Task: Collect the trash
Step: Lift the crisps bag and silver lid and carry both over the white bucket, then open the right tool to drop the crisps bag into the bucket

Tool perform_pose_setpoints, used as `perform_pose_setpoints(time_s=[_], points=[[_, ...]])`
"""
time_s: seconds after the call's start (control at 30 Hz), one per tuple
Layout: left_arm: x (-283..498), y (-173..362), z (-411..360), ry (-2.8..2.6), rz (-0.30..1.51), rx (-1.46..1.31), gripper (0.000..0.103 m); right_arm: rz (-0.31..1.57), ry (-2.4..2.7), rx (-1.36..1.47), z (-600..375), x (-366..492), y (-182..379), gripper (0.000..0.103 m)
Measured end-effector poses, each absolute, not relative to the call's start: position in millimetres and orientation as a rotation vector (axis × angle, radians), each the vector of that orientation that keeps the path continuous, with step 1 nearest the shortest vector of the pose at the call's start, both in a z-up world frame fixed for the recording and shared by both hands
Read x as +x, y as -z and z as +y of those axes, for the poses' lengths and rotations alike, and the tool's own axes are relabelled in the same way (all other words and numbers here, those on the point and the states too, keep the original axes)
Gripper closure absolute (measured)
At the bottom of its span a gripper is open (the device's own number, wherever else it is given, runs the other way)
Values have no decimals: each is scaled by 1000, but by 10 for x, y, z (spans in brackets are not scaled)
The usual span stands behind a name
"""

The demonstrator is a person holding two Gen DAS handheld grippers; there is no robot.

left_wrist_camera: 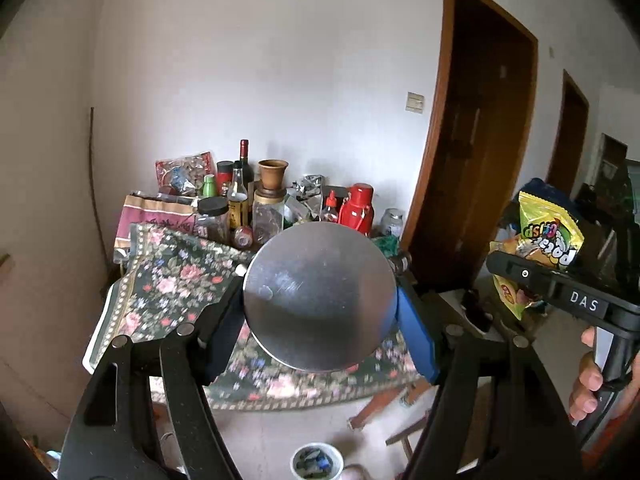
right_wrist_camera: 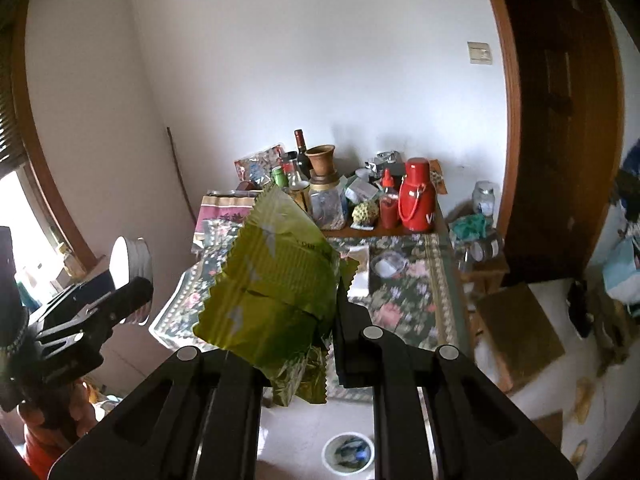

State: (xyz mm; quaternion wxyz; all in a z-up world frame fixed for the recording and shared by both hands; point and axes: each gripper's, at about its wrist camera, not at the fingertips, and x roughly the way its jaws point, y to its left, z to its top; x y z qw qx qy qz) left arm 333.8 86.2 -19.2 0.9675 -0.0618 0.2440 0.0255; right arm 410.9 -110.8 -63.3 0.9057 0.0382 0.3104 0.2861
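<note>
While both hand-held grippers grip trash, table edge [right_wrist_camera: 176, 312] lies below.

We read "DAS" in white capitals on a small black label on the right gripper [left_wrist_camera: 540, 268]; the snack packet [left_wrist_camera: 550, 236] it holds reads "Crisp", upside down; the red flask [right_wrist_camera: 418, 196] shows a white "V"

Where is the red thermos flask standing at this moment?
The red thermos flask stands at the back of the cluttered table, toward its right end near the wall. In the right wrist view, a small red-capped bottle is right beside it on the left.
</note>
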Motion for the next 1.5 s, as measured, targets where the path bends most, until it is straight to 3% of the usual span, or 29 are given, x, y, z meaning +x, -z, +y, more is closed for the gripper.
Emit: perform_pose_setpoints(time_s=[0.37, 0.8, 1.2, 1.5], points=[[2376, 364, 1006, 27, 541, -134, 32, 689, -512, 104, -1061, 3058, 725, 92], [2319, 902, 883, 67, 693, -187, 32, 840, -487, 72, -1068, 2927, 1122, 92], [2899, 2348, 688, -32, 917, -262, 32, 1062, -578, 58, -1002, 3495, 2448, 92], [3135, 3953, 742, -85, 1104, -305, 32, 1224, -628, 13, -891, 3870, 3887, 92]])
